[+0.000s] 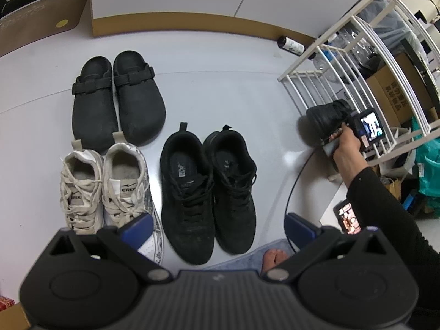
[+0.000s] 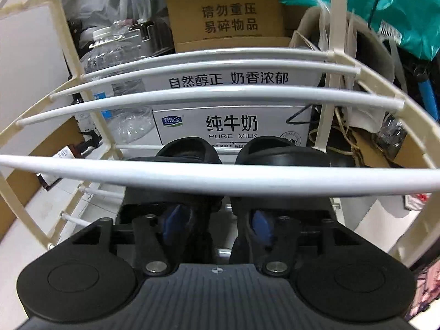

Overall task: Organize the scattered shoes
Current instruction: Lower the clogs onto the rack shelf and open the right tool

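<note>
Three pairs stand on the white floor in the left wrist view: black clogs [image 1: 118, 99], white lace-up sneakers [image 1: 107, 189] and black sneakers [image 1: 206, 187]. My left gripper [image 1: 217, 229] hovers open above their toes, holding nothing. At the right, a person's hand [image 1: 346, 145] holds the other gripper against a black shoe [image 1: 327, 115] at the white rack [image 1: 343, 63]. In the right wrist view my right gripper [image 2: 217, 221] reaches under a rack bar [image 2: 220, 176]. It is open, one finger inside each of two black shoes [image 2: 181, 151] [image 2: 277, 154], whose inner walls stand slightly apart between the pads.
Behind the rack stand a milk carton box [image 2: 231, 126], a cardboard box [image 2: 228, 13], a clear water bottle [image 2: 118, 55] and a teal bag [image 2: 385, 5]. A small bottle [image 1: 291, 45] lies by the wall. A black cable [image 1: 291, 192] and a bare foot [image 1: 275, 258] are near the black sneakers.
</note>
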The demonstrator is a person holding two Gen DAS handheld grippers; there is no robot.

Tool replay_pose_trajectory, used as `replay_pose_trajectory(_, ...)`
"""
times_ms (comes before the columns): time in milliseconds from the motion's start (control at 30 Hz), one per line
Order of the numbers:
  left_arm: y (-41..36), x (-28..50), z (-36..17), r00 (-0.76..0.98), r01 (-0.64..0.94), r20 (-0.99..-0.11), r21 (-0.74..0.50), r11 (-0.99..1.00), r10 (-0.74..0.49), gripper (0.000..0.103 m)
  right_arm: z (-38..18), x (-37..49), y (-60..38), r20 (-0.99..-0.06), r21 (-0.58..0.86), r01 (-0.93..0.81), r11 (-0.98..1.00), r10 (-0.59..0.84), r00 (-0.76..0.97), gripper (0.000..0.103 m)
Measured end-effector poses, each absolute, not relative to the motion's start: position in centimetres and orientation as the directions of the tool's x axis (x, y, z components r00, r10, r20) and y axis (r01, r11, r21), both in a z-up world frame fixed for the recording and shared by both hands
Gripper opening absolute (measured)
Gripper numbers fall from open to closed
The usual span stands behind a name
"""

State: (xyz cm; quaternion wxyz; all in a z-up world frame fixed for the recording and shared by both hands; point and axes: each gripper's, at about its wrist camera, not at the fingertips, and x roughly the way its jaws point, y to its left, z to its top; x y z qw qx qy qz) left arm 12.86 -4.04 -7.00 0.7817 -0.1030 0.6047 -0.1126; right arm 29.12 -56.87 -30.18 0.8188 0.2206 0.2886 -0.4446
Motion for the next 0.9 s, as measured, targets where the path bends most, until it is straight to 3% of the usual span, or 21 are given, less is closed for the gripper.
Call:
replay_pose_trajectory(233,-4.0,12.8,-6.7,0.255,0.050,-0.918,-0.302,0.952,-0.305,0.102,-27.5,29.0,-54.6,-0.660,0.135,0.831,0.540,-0.576,0.482,0.083)
replay_pose_trajectory(500,-3.9,12.8,-6.2,0.272,0.065,-0.929,-0.244,0.968,-0.252,0.102,-26.4,26.8,-52.8,-0.703,0.213,0.776,0.594,-0.459,0.544,0.083)
replay_pose_trajectory(900,-2.3,13.0,-5.3,0.311,0.029,-0.930,-0.196,0.980,-0.195,0.102,-23.6,20.5,-47.1,-0.651,0.156,0.555,0.817,-0.338,0.680,0.083)
